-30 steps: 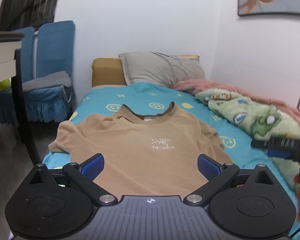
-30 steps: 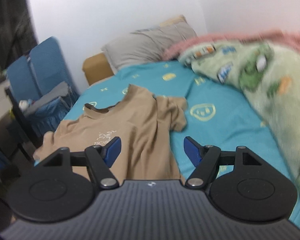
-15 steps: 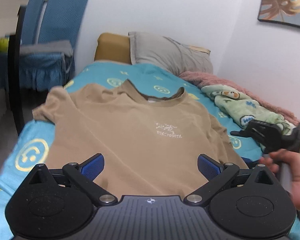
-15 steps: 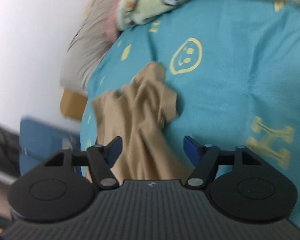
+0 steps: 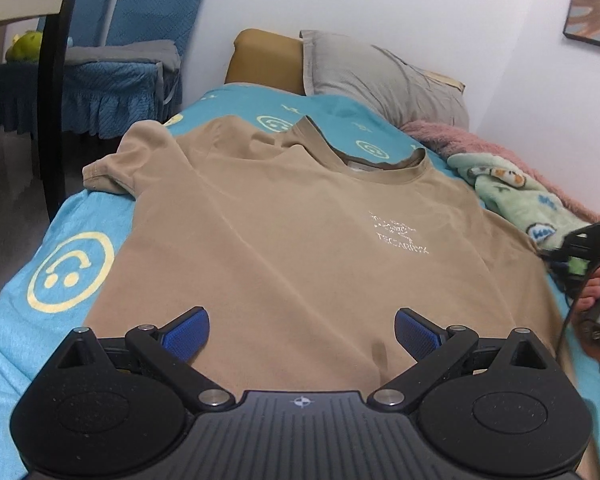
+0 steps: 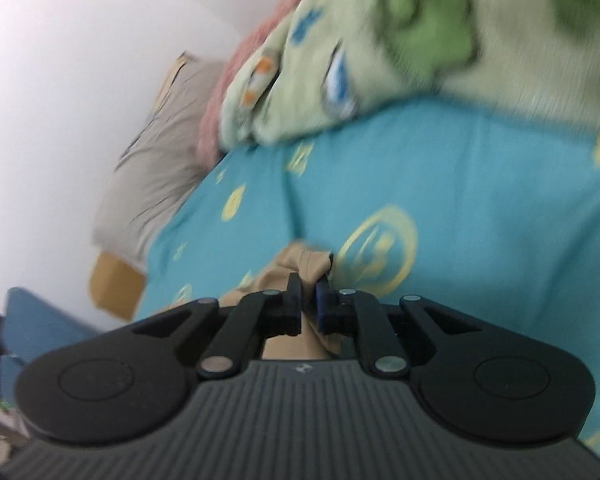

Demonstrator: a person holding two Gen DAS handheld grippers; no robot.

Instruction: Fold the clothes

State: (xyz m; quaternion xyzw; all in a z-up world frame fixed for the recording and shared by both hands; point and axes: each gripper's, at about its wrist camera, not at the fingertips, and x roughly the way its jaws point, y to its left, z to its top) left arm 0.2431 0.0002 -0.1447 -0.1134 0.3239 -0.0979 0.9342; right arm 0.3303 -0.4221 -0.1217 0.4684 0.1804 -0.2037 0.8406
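A tan T-shirt (image 5: 284, 240) lies flat, front up, on the blue bed sheet (image 5: 64, 240), collar toward the pillow. My left gripper (image 5: 300, 330) is open and empty, low over the shirt's lower part. My right gripper (image 6: 309, 300) is shut on the shirt's right sleeve (image 6: 306, 264), which bunches between the pads. It also shows in the left wrist view (image 5: 580, 248) at the shirt's right edge, held by a hand. The right wrist view is blurred.
A grey pillow (image 5: 380, 76) lies at the bed head. A green patterned blanket (image 5: 520, 196) and a pink one (image 5: 452, 136) lie along the wall side. A blue chair (image 5: 100, 64) and a dark table leg (image 5: 54, 92) stand left of the bed.
My right gripper moved in to the right sleeve and shut on it. My left gripper moved lower and closer over the shirt, still open.
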